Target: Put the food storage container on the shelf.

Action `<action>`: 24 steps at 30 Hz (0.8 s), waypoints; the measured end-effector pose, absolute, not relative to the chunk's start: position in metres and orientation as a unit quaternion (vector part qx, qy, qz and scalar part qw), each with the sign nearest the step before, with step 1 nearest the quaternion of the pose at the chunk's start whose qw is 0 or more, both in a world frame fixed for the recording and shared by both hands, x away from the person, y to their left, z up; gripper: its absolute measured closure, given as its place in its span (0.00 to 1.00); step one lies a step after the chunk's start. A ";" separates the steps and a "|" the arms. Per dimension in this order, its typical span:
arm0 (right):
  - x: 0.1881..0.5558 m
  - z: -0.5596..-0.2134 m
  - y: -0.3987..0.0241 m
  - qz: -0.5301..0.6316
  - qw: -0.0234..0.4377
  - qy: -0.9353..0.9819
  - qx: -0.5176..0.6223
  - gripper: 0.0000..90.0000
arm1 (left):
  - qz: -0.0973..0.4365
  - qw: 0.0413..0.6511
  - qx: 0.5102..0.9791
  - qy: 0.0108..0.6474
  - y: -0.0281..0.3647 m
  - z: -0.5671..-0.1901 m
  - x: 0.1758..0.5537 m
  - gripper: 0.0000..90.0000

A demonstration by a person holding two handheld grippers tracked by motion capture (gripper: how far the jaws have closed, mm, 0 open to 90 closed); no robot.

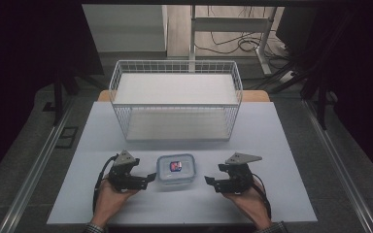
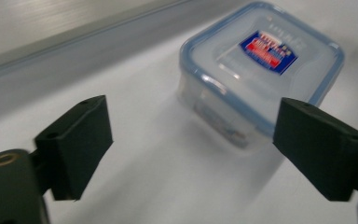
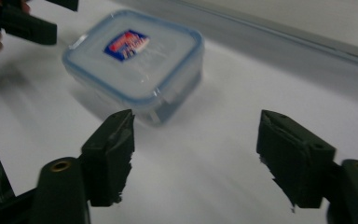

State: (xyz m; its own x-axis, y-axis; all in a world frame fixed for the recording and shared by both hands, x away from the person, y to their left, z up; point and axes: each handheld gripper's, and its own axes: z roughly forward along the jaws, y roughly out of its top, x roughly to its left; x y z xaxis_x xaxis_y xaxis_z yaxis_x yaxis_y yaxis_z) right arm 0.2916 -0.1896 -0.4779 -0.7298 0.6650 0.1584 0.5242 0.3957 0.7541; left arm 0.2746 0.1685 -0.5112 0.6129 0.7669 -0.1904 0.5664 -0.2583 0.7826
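Clearly both tools gape empty: left tool and right tool flank the box on the tabletop. It looks light, rigid, slick plastic; best gripped across opposite side walls below the lid.

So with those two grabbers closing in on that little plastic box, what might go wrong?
The container looks smooth and light, so one hand-held gripper touching first might slide it across the table. Both the left hand-held gripper and the right hand-held gripper are open and aimed at it from opposite sides; their tips could collide.
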 end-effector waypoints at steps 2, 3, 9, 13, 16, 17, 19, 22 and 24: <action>0.297 -0.478 -0.182 0.427 0.077 0.829 0.353 0.25 | 0.108 0.445 0.784 0.420 0.165 -0.510 0.277 0.11; 0.301 -0.478 -0.177 0.429 0.072 0.828 0.353 0.23 | 0.107 0.444 0.785 0.418 0.163 -0.510 0.279 0.11; 0.322 -0.481 -0.148 0.429 0.056 0.834 0.343 0.15 | 0.091 0.448 0.785 0.418 0.150 -0.510 0.295 0.10; 0.333 -0.484 -0.127 0.410 0.049 0.847 0.335 0.10 | 0.081 0.444 0.789 0.417 0.139 -0.511 0.303 0.06; 0.338 -0.488 -0.119 0.400 0.046 0.850 0.341 0.09 | 0.065 0.434 0.794 0.421 0.132 -0.519 0.306 0.06; 0.339 -0.490 -0.118 0.398 0.042 0.849 0.345 0.08 | 0.054 0.438 0.791 0.423 0.133 -0.521 0.306 0.05; 0.339 -0.493 -0.118 0.393 0.036 0.850 0.348 0.08 | 0.043 0.442 0.788 0.426 0.134 -0.523 0.306 0.06; 0.338 -0.506 -0.118 0.387 0.000 0.852 0.352 0.09 | -0.003 0.456 0.784 0.421 0.136 -0.527 0.304 0.10; 0.339 -0.507 -0.120 0.392 -0.016 0.850 0.352 0.13 | -0.006 0.454 0.787 0.419 0.135 -0.526 0.302 0.15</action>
